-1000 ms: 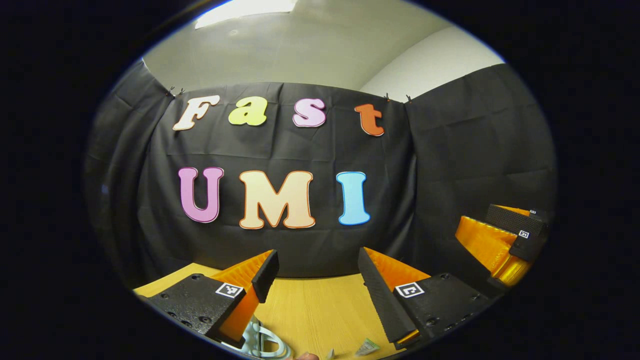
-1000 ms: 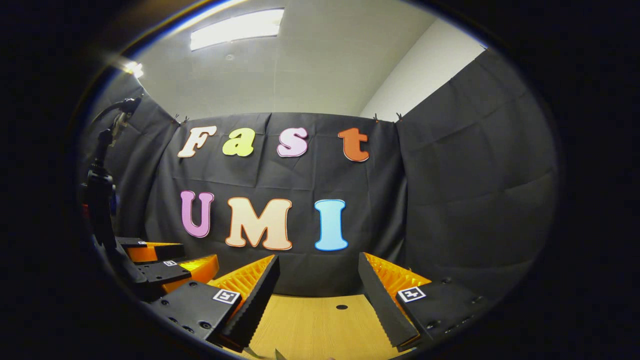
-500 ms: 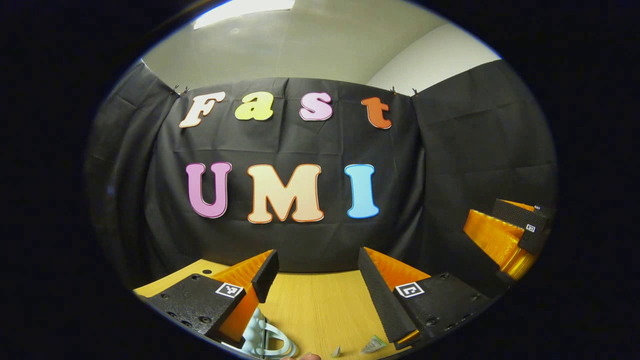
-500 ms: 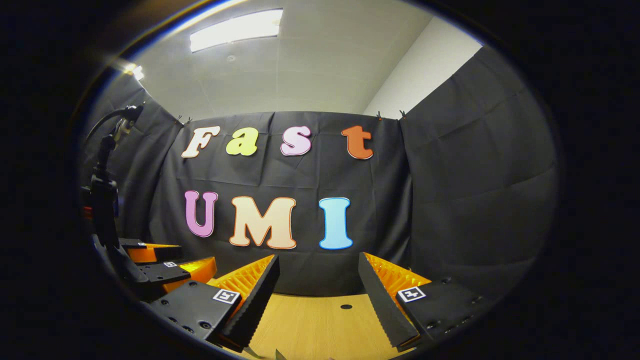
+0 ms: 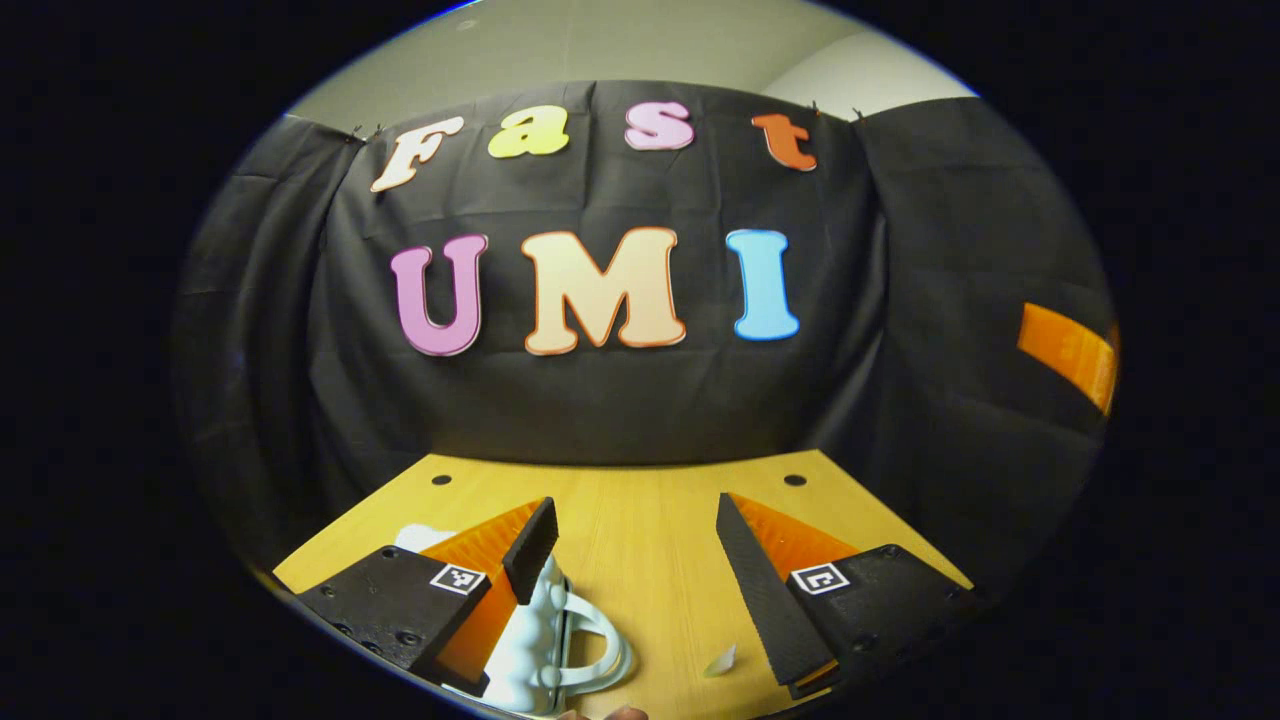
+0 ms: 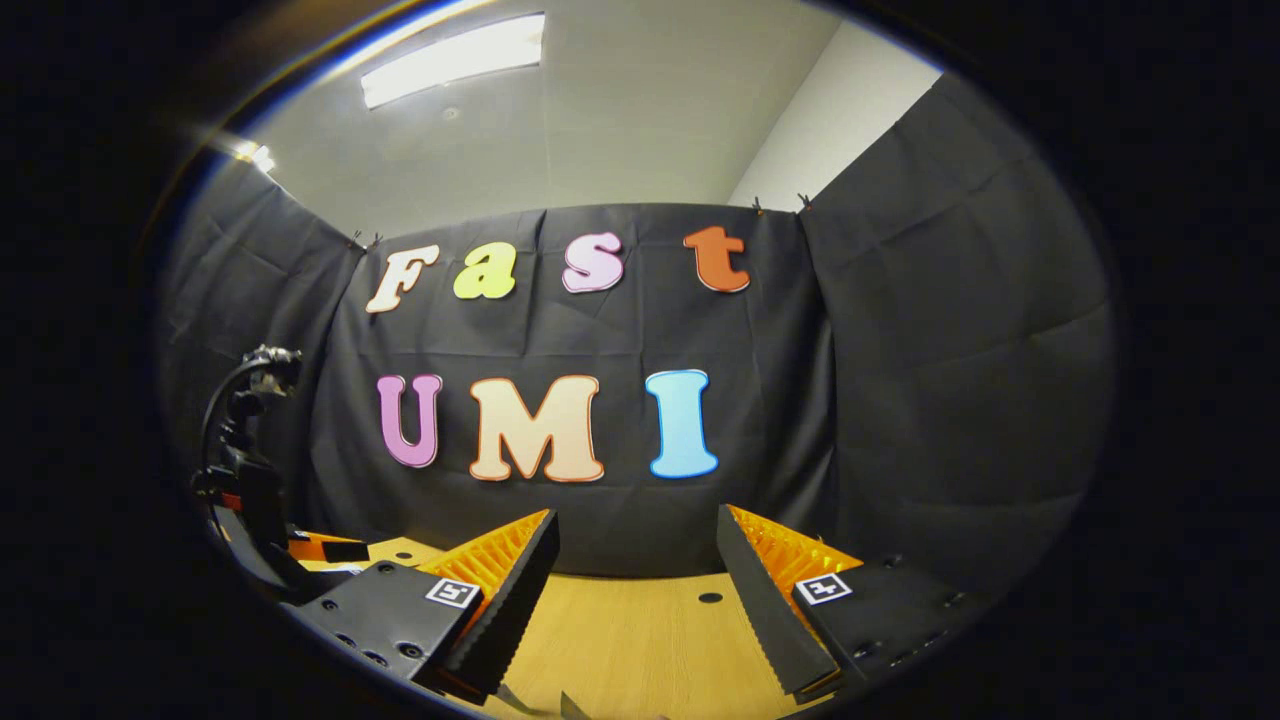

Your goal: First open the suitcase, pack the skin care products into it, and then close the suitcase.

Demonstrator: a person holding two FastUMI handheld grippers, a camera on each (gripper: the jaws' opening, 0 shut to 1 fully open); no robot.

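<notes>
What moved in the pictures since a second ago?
The left tool tipped downward, so more of the wooden table and the pale suitcase with its handle came into sight. The right tool barely shifted. Both tools stayed open, holding nothing.

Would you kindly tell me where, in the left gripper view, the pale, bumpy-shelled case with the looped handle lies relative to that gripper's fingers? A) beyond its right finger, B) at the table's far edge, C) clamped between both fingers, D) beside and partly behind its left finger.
D: the pale bumpy case with the looped handle lies on the wooden table partly behind the open left gripper's left finger.
</notes>
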